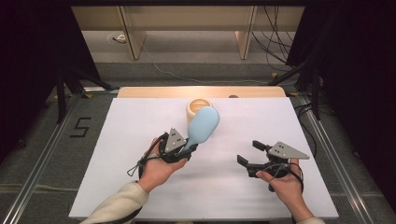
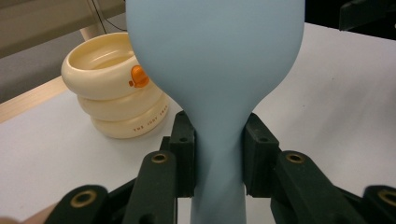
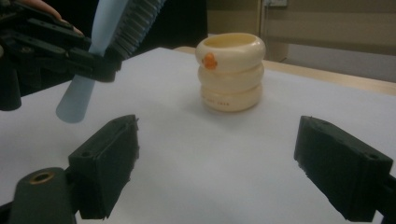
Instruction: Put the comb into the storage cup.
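My left gripper (image 1: 187,150) is shut on the handle of a light blue brush (image 1: 202,126), whose head rises toward the far side of the table. In the left gripper view both pads squeeze the brush (image 2: 219,84) at its narrow neck. Just behind the brush head stands a cream ringed cup (image 1: 196,107) with an orange mark; the cup (image 2: 114,88) is upright and its inside looks bare. My right gripper (image 1: 248,152) hovers open at the right, nothing between its pads. In the right gripper view the cup (image 3: 230,72) stands ahead and the brush (image 3: 105,44) is at upper left.
A white sheet (image 1: 140,186) covers the table, with a wooden strip (image 1: 154,92) along its far edge. Cables and black stands lie on the floor beyond and beside the table.
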Motion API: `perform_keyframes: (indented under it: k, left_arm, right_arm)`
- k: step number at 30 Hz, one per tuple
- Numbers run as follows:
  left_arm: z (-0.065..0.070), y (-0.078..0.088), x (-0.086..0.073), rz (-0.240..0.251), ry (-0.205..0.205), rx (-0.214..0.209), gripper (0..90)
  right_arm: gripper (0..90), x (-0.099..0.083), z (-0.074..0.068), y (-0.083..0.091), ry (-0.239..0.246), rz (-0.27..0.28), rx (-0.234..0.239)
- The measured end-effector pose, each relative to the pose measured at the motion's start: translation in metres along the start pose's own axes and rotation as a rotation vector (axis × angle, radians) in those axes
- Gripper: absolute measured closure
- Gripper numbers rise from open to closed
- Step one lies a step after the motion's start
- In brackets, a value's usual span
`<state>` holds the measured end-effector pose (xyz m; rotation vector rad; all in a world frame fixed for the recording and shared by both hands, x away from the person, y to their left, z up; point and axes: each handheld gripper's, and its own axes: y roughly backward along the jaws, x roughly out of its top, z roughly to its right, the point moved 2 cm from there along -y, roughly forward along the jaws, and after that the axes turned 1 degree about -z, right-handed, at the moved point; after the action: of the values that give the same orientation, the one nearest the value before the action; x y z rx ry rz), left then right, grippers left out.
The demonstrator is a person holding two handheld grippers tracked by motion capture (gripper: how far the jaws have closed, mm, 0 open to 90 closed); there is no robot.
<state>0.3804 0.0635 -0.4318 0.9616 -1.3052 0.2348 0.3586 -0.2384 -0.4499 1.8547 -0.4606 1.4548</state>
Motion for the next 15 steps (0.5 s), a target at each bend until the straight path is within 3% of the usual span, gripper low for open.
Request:
perform_keyframes:
  k: [15]
  left_arm:
    - [-0.001,-0.013,0.006,0.013,0.007,0.011,69.4]
  right_arm:
    - [7.6,0.045,-0.016,-0.037,0.0,0.075,0.063]
